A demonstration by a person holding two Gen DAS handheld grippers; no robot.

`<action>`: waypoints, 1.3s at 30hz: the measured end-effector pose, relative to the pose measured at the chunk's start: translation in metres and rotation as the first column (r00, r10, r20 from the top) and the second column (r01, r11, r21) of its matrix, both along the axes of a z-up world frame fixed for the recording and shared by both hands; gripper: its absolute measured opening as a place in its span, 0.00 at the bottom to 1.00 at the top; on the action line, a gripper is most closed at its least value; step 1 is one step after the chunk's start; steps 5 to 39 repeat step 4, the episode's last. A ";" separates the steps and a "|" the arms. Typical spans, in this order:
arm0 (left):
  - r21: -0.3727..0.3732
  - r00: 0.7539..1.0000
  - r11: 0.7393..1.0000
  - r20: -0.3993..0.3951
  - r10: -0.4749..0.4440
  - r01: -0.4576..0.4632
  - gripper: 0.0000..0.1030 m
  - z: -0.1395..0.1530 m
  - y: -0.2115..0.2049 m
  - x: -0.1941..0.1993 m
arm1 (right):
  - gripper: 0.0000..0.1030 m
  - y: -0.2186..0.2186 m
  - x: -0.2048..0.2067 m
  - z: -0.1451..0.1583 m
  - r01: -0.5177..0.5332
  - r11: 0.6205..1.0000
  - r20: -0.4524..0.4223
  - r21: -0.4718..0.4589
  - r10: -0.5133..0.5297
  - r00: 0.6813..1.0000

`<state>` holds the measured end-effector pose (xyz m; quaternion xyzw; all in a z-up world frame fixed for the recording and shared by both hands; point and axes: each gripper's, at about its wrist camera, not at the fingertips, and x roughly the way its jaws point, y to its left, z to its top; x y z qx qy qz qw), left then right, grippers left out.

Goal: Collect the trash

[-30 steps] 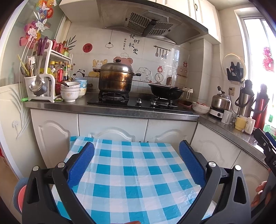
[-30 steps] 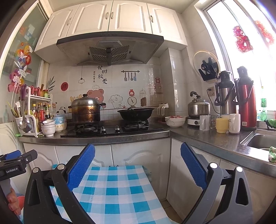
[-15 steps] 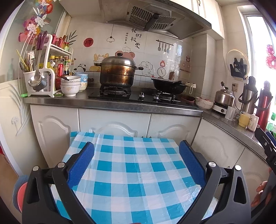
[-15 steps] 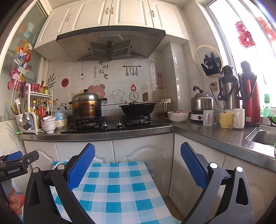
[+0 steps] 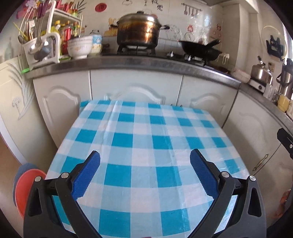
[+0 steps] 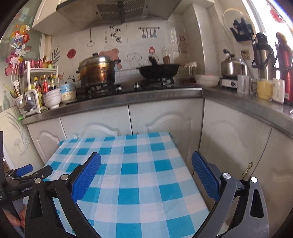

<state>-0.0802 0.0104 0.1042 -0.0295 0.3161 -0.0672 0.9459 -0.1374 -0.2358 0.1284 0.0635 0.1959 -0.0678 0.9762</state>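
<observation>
While both grippers hang over the checked table, findings are as follows.

Left gripper (image 5: pixel 144 165): jaws wide apart, nothing between them, above the table (image 5: pixel 142 139).
Right gripper (image 6: pixel 146 167): jaws wide apart, holding nothing, over the table's right half.
Trash: none can be made out on the cloth or the counter in either view.
Surroundings: counter (image 5: pixel 128 63) runs behind the table; on it a lidded pot (image 5: pixel 138 27), a black wok (image 5: pixel 200 49), stacked bowls (image 5: pixel 79 46) and a utensil rack (image 5: pixel 41 40). White cabinets (image 5: pixel 135 86) stand just beyond the table's far edge.
Obstructions: none between either gripper and the cloth.
Left view only: a red plate (image 5: pixel 23 190) low at the table's left side; the right gripper's tip at the right edge.
Right view only: kettle (image 6: pixel 231 66), yellow mug (image 6: pixel 263 89), two flasks (image 6: pixel 263 53) and the hood (image 6: pixel 117 11); the left gripper's blue tip at the lower left.
Change: both cameras have tilted downward since half a second ago; more tabletop fills the frames, and the hood has left the left view.
</observation>
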 end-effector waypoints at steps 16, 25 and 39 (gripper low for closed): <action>0.020 0.990 0.998 -0.120 0.067 -0.065 0.96 -0.047 0.007 0.033 | 0.95 0.004 0.039 -0.039 -0.038 0.999 -0.139 0.028 0.042 0.989; 0.020 0.990 0.998 -0.120 0.067 -0.065 0.96 -0.047 0.007 0.033 | 0.95 0.004 0.039 -0.039 -0.038 0.999 -0.139 0.028 0.042 0.989; 0.020 0.990 0.998 -0.120 0.067 -0.065 0.96 -0.047 0.007 0.033 | 0.95 0.004 0.039 -0.039 -0.038 0.999 -0.139 0.028 0.042 0.989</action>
